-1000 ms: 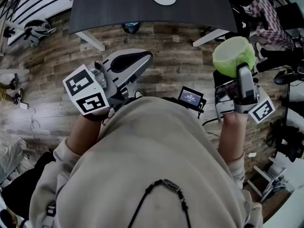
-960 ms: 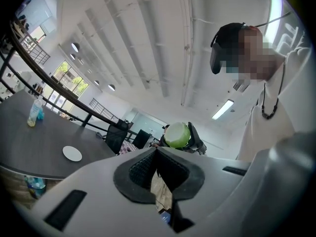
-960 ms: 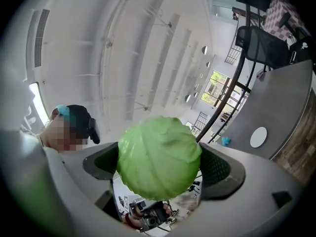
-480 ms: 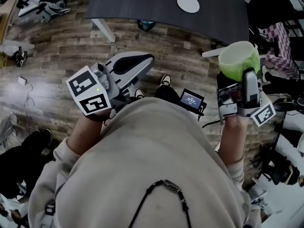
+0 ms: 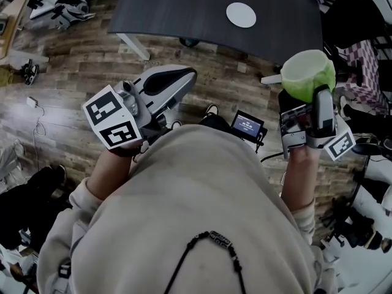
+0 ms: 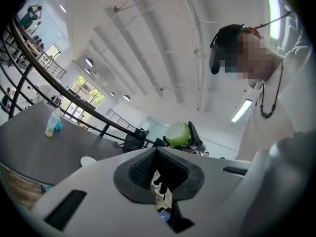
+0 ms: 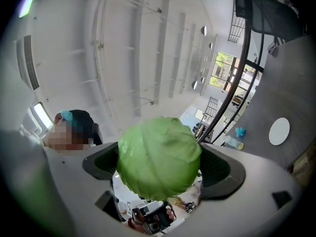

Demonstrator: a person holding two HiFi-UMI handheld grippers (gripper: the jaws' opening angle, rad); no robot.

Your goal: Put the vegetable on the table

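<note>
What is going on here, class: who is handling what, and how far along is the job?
A person holds a gripper in each hand. The right tongs are shut on a green cabbage and hold it up in the air; in the head view it sits just short of the dark table, not yet set down. The left tongs are shut with nothing in them. A white disc lies on the table.
</note>
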